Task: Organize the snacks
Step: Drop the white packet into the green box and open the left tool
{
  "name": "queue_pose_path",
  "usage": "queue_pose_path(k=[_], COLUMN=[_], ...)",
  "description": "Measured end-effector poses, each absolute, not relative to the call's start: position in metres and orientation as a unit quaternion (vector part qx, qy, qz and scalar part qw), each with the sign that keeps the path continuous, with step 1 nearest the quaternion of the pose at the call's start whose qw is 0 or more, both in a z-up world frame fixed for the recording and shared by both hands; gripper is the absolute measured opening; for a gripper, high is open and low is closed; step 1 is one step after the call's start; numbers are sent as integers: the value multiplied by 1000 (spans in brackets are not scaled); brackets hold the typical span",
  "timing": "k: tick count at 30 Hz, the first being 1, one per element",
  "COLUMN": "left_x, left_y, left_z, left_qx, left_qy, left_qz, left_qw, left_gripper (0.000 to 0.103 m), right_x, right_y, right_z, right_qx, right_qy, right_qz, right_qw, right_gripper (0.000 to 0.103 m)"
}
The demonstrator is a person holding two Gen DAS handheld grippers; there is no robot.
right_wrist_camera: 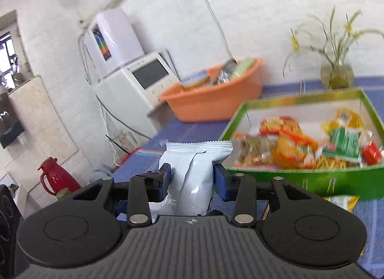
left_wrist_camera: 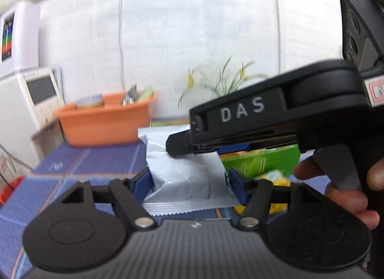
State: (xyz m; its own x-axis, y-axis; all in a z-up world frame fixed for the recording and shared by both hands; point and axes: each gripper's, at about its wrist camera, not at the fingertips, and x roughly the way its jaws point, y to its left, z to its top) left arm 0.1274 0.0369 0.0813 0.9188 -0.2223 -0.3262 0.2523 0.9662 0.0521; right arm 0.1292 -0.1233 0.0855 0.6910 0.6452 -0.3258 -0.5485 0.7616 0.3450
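A silver-white snack packet [left_wrist_camera: 184, 173] sits between the blue pads of my left gripper [left_wrist_camera: 189, 183], whose jaws close on its sides. My right gripper [right_wrist_camera: 192, 178] is shut on the same kind of packet [right_wrist_camera: 192, 171], which stands upright between its pads; the right gripper's black body [left_wrist_camera: 264, 115] crosses the left wrist view just above the packet. A green box [right_wrist_camera: 288, 178] with several colourful snack packets [right_wrist_camera: 300, 147] lies to the right on the blue tablecloth.
An orange basin [right_wrist_camera: 216, 103] holding packets and jars stands at the back of the table. A glass vase with grasses [right_wrist_camera: 337, 75] is behind the green box. A white appliance [right_wrist_camera: 134, 87] and a red flask [right_wrist_camera: 57, 178] are to the left, off the table.
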Motion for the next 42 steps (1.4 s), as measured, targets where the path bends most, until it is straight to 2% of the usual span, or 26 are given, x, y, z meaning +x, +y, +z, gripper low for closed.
queue_pose_path(k=[4,10,18,19,20,21,22,24,27,30,35,42], left_x=[132,170,226,232,239,242,246,256,260,251,232,213], left_y=[18,-17,-64,-65,-65,-65,-60,-48,-32,-22,-16,-21], left_z=[98,116,92,88,83,77,73,69,72,79,89,78], left_qx=[96,136,155,148,144,136,119,83,59,65,83,100], left_qy=[138,143,171,178,180,183,189,205,211,201,177,179], left_qz=[-140,-185,-176,-173,-161,-153,-140,-121,-111,-96,-88,-80], left_qw=[976,963,957,957,960,962,965,968,969,973,977,975], left_gripper=[63,65,71,74,81,81,81,82,87,95,101,103], right_x=[126,153,200,205,210,213,214,212,206,201,201,205], right_y=[-142,-186,-226,-230,-234,-239,-245,-253,-252,-249,-246,-247], right_z=[99,98,62,57,52,46,40,35,43,49,55,55], right_qx=[124,220,319,332,350,376,407,445,417,399,377,367], right_qy=[181,160,166,165,165,163,161,146,135,136,156,195], right_qz=[320,289,245,242,243,248,254,246,225,203,194,215], right_qw=[922,918,900,896,889,878,863,849,870,884,892,884], right_gripper=[69,67,63,66,74,83,103,103,103,103,103,103])
